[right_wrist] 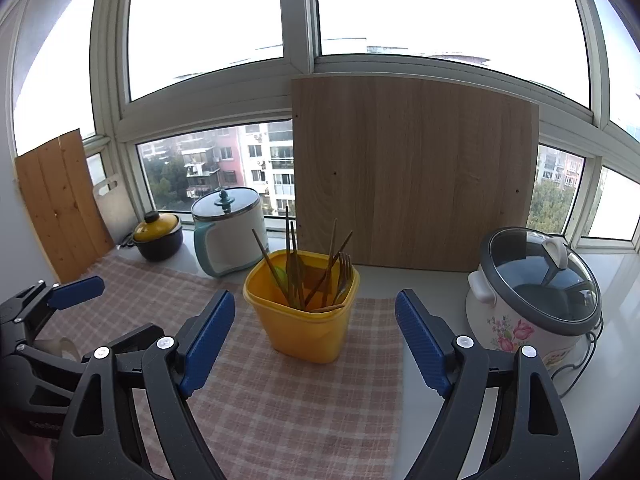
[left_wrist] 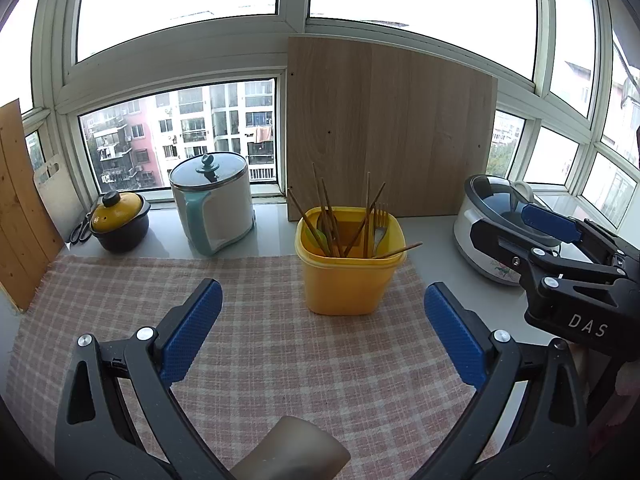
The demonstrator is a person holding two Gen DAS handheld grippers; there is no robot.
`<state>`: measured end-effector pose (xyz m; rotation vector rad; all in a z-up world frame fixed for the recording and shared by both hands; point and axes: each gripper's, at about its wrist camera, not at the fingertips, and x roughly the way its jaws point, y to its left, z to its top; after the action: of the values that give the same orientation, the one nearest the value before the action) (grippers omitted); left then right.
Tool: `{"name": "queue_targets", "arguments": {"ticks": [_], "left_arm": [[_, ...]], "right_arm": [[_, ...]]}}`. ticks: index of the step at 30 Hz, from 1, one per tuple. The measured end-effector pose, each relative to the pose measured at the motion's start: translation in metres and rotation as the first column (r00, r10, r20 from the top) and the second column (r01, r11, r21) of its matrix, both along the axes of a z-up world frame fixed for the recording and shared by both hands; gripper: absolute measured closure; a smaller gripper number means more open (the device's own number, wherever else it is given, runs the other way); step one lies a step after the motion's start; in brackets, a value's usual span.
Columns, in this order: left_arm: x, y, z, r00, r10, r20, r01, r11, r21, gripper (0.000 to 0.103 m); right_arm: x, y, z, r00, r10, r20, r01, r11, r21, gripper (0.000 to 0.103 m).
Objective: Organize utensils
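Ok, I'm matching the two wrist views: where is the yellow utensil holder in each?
Left wrist: yellow utensil holder just right of centre, on the checked cloth.
Right wrist: holder just left of centre, same cloth.
Shared landmark: the wooden board behind it.

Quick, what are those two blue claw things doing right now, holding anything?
Left gripper: open, holding nothing, above the checked cloth.
Right gripper: open, holding nothing, the yellow utensil holder just ahead.
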<state>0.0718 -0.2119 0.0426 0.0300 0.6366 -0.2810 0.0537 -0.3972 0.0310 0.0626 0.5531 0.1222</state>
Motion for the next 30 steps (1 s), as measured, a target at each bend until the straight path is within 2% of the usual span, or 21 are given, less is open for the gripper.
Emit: {"name": "queue_targets", "arguments": {"ticks": [24, 30], "left_arm": [[-0.011, 0.003, 0.000, 1.000, 0.025, -0.009, -0.025, 1.000, 0.007, 0.000], [-0.013, 0.002, 0.000, 0.999, 0.045, 0.019, -0.046, 0.998, 0.033, 0.000]], "right_arm": [[-0.005, -0.005, -0.003, 1.000, 0.003, -0.009, -0.004, 1.000, -0.009, 0.021], [-0.006, -0.007, -0.005, 1.000, 0.002, -0.019, -0.002, 1.000, 0.001, 0.021]]}}
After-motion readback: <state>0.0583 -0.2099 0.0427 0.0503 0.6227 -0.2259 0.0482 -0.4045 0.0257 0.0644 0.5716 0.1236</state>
